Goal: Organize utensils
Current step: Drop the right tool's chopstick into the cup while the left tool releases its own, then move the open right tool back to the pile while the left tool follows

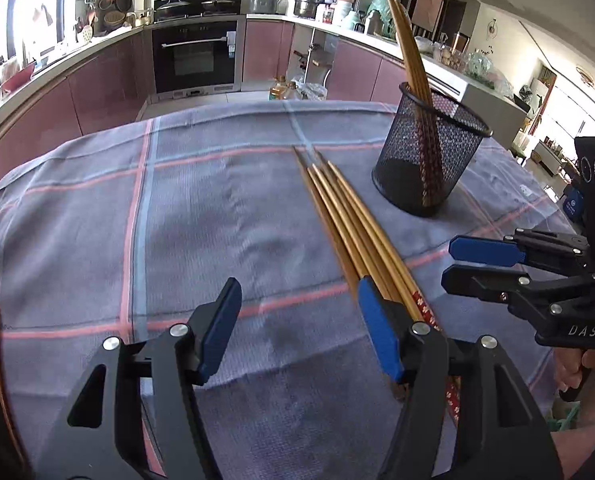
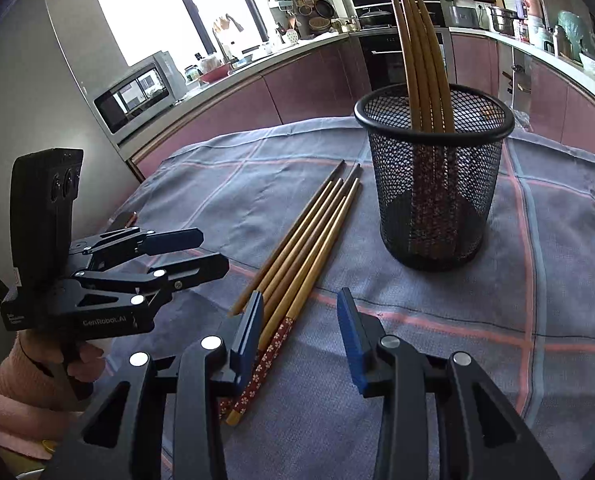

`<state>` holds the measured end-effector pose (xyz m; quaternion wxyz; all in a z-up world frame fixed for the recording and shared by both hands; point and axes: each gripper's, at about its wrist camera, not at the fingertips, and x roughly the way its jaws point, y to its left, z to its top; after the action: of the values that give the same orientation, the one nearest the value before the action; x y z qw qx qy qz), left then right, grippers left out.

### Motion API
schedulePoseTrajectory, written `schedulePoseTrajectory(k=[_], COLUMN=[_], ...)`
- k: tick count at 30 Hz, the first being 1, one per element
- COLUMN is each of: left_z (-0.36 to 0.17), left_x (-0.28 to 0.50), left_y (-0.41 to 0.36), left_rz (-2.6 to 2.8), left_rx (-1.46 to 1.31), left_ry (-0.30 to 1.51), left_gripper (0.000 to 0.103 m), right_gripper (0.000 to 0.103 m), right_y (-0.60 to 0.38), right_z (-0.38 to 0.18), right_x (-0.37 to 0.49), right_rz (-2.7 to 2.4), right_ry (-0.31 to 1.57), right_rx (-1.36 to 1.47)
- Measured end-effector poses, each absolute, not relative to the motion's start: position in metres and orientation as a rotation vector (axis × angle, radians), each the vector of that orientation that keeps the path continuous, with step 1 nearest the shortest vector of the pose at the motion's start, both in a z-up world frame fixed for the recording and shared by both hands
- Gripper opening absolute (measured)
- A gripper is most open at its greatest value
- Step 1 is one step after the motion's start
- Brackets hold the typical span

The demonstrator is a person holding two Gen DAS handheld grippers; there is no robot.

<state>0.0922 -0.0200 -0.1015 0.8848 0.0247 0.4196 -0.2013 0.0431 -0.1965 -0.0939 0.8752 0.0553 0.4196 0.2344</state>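
Observation:
Several bamboo chopsticks (image 1: 345,220) with red flowered handles lie bundled on the checked cloth (image 1: 197,208); the right wrist view shows the same chopsticks (image 2: 309,248). A black mesh cup (image 1: 429,152) (image 2: 433,184) stands upright behind them with several more chopsticks (image 2: 421,52) leaning in it. My left gripper (image 1: 299,332) is open and empty, its right finger just over the bundle's handle end. My right gripper (image 2: 301,340) is open too, above the flowered handles, with its pads clear of them. Each gripper shows from the side in the other's view: right gripper (image 1: 457,264), left gripper (image 2: 213,252).
The cloth covers a small table whose far edge (image 1: 217,112) drops to the kitchen floor. Pink cabinets and an oven (image 1: 197,56) run along the back, and a microwave (image 2: 137,96) sits at left. A hand in a pink sleeve (image 2: 21,376) holds the left gripper.

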Motion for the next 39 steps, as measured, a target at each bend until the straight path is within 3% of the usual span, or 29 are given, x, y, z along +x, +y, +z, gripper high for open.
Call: schedulePoseTrajectory(k=[39], left_z=[-0.111], left_x=[0.113], left_y=[-0.052], left_rz=[-0.372], left_rx=[0.113], left_ry=[0.912], left_gripper=[0.057], right_gripper=[0.039], right_y=[-0.189], right_z=[-0.105], right_x=[0.042], right_rz=[0.444], right_ry=[0.888], right_rx=[0.084])
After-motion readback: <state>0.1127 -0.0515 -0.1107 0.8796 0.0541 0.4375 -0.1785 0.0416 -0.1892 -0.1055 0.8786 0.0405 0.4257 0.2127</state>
